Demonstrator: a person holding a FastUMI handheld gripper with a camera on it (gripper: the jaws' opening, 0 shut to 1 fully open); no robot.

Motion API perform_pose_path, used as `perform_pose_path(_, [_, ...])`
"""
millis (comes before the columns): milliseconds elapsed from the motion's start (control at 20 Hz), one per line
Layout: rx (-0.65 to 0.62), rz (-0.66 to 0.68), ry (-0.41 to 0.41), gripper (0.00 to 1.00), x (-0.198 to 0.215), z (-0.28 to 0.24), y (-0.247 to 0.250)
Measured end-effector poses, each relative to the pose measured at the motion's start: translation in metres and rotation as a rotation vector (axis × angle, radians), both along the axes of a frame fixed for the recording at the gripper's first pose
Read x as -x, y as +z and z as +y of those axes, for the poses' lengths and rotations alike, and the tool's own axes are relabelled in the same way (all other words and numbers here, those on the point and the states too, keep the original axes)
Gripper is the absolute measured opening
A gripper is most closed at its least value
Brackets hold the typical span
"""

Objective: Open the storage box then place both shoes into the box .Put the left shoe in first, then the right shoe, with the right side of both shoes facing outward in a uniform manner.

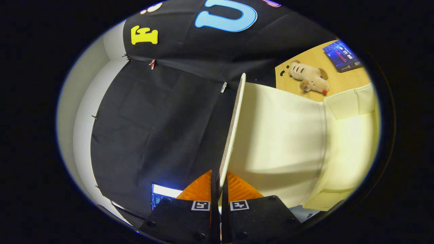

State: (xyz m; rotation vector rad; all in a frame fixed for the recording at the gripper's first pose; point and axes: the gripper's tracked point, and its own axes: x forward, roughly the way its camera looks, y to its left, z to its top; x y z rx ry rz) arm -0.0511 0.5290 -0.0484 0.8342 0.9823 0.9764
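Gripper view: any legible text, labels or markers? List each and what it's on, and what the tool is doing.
Blue booklet lying on the wooden tabletop beside the beige plush toy: printed text, too small and blurred to read.
Square black-and-white coded markers on the tool: patterns, no words.
Lit screen below the black cloth: not readable.
Cream storage box lid: no text; the tool is shut on its edge.

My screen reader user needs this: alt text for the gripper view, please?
The gripper is shut on the thin edge of the cream storage box's lid, lifted open, with the box beyond. A plush toy and a book lie on the wooden table.
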Motion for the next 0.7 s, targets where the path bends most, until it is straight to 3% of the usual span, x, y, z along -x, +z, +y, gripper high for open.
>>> perform_pose_path(550, [0.105, -0.049, 0.038, 0.08, 0.003, 0.060, -0.055])
perform_pose_path(650, [0.099, -0.083, 0.028, 0.14, 0.001, 0.055, -0.046])
perform_pose_path(700, [0.114, -0.108, 0.026, 0.31, -0.002, 0.053, -0.047])
